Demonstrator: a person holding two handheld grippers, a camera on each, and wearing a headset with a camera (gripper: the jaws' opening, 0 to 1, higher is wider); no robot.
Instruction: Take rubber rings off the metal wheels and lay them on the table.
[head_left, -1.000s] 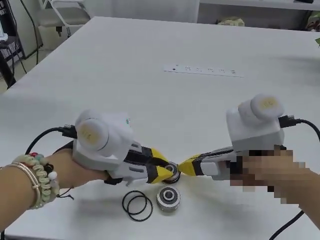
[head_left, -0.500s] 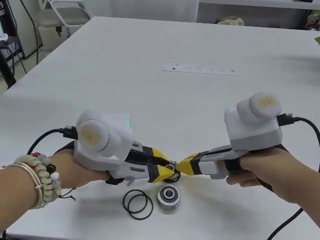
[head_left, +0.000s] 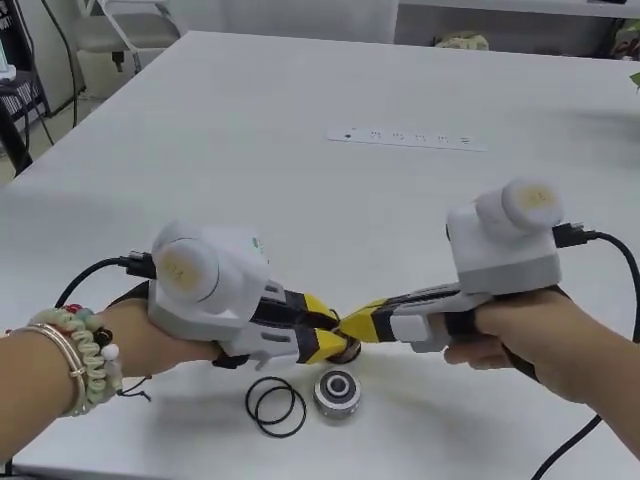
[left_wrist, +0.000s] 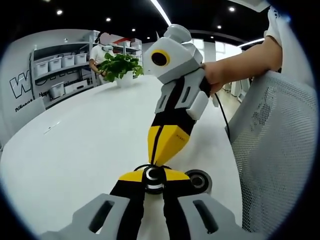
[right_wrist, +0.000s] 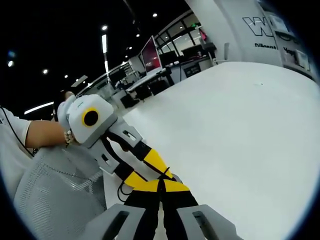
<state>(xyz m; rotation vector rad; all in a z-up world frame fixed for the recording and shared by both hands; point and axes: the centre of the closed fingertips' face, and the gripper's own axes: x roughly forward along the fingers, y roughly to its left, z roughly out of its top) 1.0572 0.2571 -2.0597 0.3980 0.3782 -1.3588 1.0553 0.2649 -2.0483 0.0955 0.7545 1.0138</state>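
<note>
My left gripper (head_left: 338, 346) (left_wrist: 154, 176) is shut on a small metal wheel (left_wrist: 154, 181), held just above the table. My right gripper (head_left: 347, 324) (right_wrist: 161, 184) comes in from the right with its jaws closed at the wheel's rim; a thin black rubber ring (left_wrist: 142, 168) arcs from the wheel to its tip. In the right gripper view the left gripper's yellow jaw tips (right_wrist: 159, 165) sit right at my own. A second metal wheel (head_left: 337, 391) (left_wrist: 198, 181) lies flat on the table below them. Two loose rubber rings (head_left: 275, 405) lie beside it on the left.
The white table (head_left: 300, 180) stretches far ahead, with a white power strip (head_left: 405, 140) near its middle. Black cables trail from both grippers. The near table edge runs close under the rings. Chairs stand at the far left (head_left: 110, 30).
The right gripper has slid left, and its tips now overlap the left gripper's jaws at the wheel. The left gripper, the loose wheel and the rings have stayed put.
</note>
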